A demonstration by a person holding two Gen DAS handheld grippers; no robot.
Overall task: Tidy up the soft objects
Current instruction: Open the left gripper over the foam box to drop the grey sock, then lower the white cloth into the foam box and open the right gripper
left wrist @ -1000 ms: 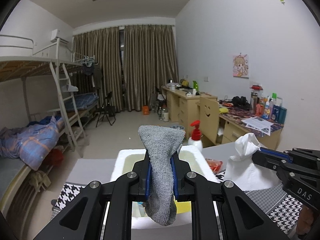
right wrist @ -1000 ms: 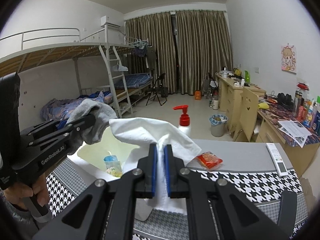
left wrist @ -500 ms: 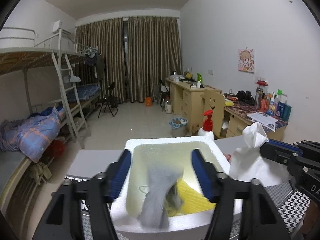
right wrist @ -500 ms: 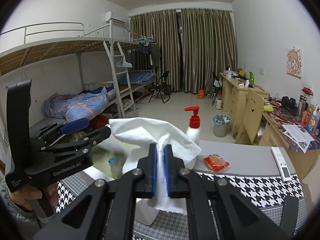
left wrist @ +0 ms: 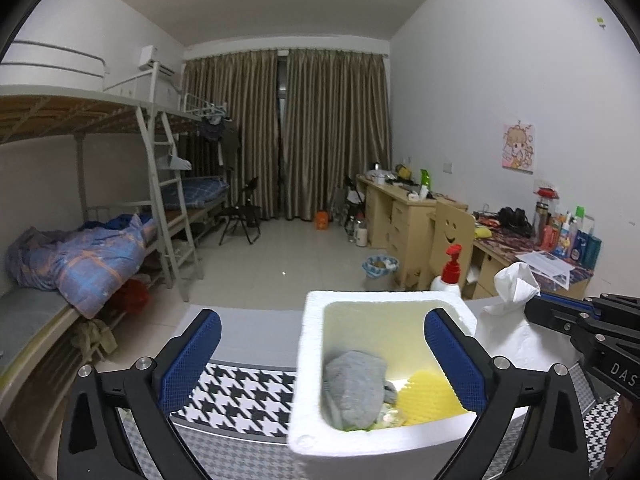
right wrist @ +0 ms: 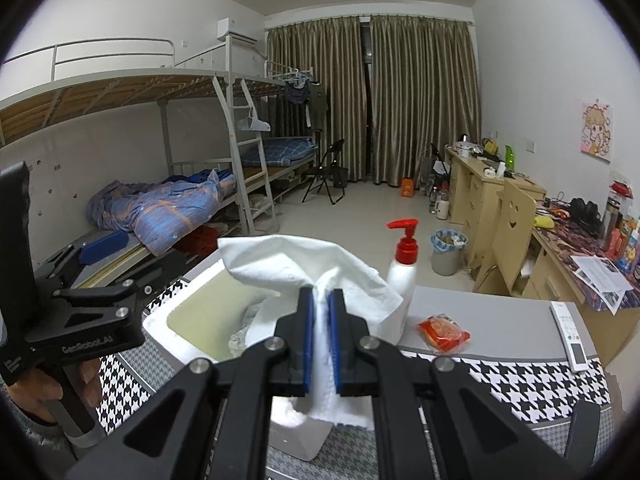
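White raised lettering reading "GenRobot.AI" runs along the black plastic body of the left hand-held gripper (right wrist: 100,270), at the lower left of the right wrist view. At the right edge of the left wrist view, the letters "DAS" stand in white on the black plastic body of the right hand-held gripper (left wrist: 532,312), cut off by the frame. The printed white paper sheet (right wrist: 602,276) on the far bench is too small to read.
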